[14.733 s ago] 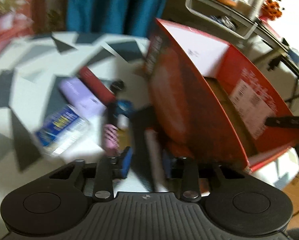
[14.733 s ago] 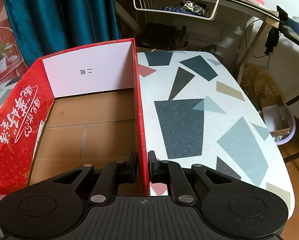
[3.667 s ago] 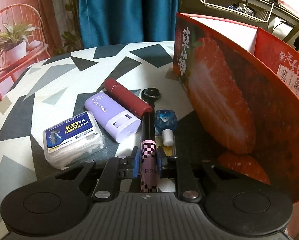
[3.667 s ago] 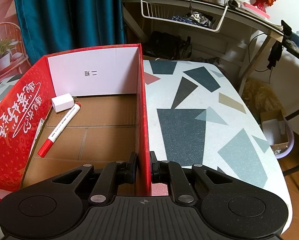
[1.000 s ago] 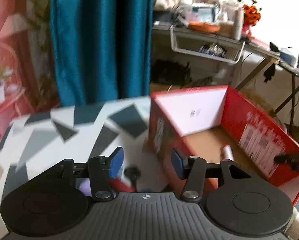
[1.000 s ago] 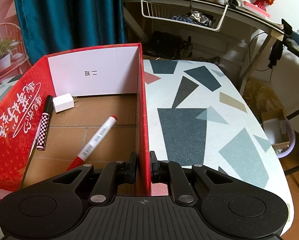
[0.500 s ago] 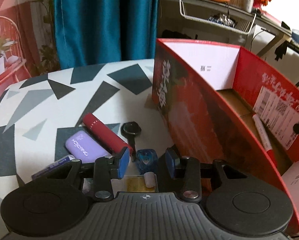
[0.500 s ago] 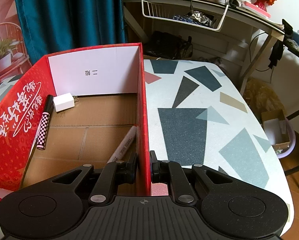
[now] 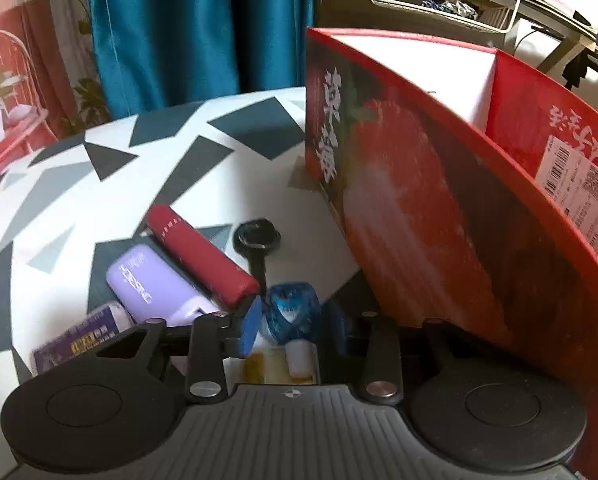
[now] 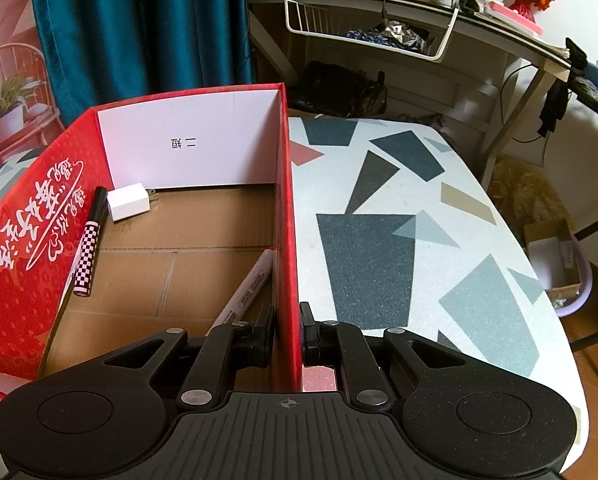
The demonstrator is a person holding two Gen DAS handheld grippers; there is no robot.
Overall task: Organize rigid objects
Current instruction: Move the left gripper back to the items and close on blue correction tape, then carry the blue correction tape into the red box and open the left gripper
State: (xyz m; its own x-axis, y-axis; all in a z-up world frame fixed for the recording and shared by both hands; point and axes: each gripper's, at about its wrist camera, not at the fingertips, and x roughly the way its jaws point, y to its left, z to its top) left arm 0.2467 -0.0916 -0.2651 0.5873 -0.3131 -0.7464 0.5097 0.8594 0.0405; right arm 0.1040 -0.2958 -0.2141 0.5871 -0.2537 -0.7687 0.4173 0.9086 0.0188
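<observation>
My left gripper [image 9: 293, 322] is open, its fingers on either side of a small blue bottle with a white cap [image 9: 293, 312] on the table. Beside it lie a dark red cylinder [image 9: 201, 258], a lilac case [image 9: 151, 284], a black round-headed tool [image 9: 257, 238] and a plastic packet [image 9: 79, 340]. The red strawberry box [image 9: 439, 216] stands to the right. My right gripper [image 10: 287, 330] is shut on the box's right wall [image 10: 285, 216]. Inside the box lie a checkered pen [image 10: 87, 244], a white charger [image 10: 128, 201] and a white marker [image 10: 245, 290].
The patterned table [image 10: 399, 240] stretches right of the box to its rounded edge. A teal curtain [image 9: 195, 28] and a desk with a wire basket [image 10: 367, 24] stand behind. A red chair with a plant [image 9: 3, 92] is at the far left.
My left gripper has come down from beside the box to the pile and now straddles the blue bottle. In the box the white marker has rolled against the right wall. The right gripper has not moved.
</observation>
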